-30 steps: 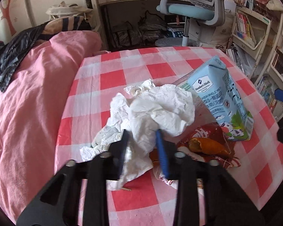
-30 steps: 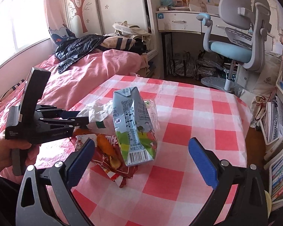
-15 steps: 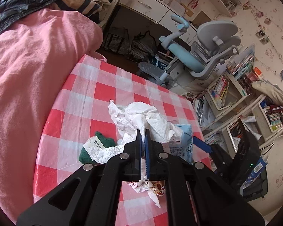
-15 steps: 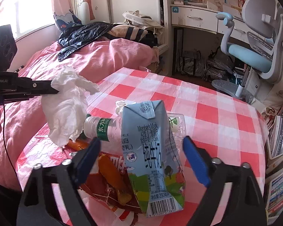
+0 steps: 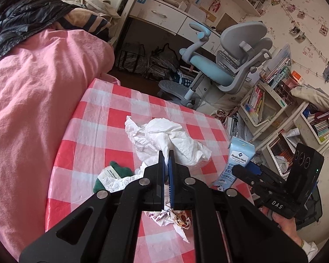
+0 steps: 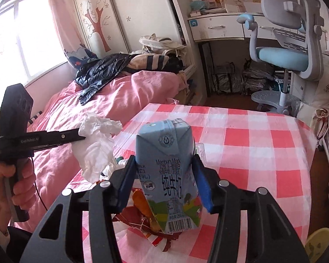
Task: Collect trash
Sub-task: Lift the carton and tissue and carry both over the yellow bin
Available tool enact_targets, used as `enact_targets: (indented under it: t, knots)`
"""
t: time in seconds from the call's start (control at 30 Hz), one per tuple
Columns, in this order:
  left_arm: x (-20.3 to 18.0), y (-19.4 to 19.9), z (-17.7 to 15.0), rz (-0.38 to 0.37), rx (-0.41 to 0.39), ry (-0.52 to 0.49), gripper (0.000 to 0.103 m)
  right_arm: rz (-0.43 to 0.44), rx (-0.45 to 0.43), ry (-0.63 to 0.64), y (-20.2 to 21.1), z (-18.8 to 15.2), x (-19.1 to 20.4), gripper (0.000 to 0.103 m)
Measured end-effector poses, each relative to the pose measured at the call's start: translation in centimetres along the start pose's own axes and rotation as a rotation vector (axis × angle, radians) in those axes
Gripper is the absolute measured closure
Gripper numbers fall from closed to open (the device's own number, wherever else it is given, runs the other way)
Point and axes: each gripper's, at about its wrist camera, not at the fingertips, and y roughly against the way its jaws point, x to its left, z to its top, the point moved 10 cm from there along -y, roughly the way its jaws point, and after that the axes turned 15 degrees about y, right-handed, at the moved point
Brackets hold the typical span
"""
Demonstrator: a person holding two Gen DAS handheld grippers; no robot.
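Left gripper (image 5: 166, 155) clamped tight on crumpled white tissue paper (image 5: 164, 138), lifted clear above red-and-white checked bench (image 5: 103, 118). Right gripper (image 6: 164, 175) jaws closing around upright pale-blue milk carton (image 6: 167, 164), standing on bench beside torn red snack wrapper (image 6: 140, 214), pads not yet pressing.

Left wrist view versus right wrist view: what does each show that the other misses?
Left wrist only: the crumpled green-and-white wrapper on the table, and the bookshelves. Right wrist only: the window, and the red snack bag beneath the milk carton, which stands between the closing right gripper fingers. Both: white tissue pinched in the left gripper, carton, checkered tablecloth.
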Motion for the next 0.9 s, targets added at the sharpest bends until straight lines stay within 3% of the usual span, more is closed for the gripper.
enact_targets:
  t: [0.47,0.73,0.9]
  knots:
    - [-6.2,1.1,-4.1,-0.081,-0.013,-0.140,0.099,-0.021,-0.077,-0.019,5.2,0.1,-1.9,0.053]
    - [-13.6,-0.6,-8.9,-0.169,0.045,-0.265,0.099,-0.150,-0.068,-0.053,11.4,-2.2,-8.5,0.053]
    - [-20.3,-2.4,-13.8,-0.261,0.114,-0.350,0.099,-0.269,-0.005,-0.055,16.7,-7.6,-13.5,0.053]
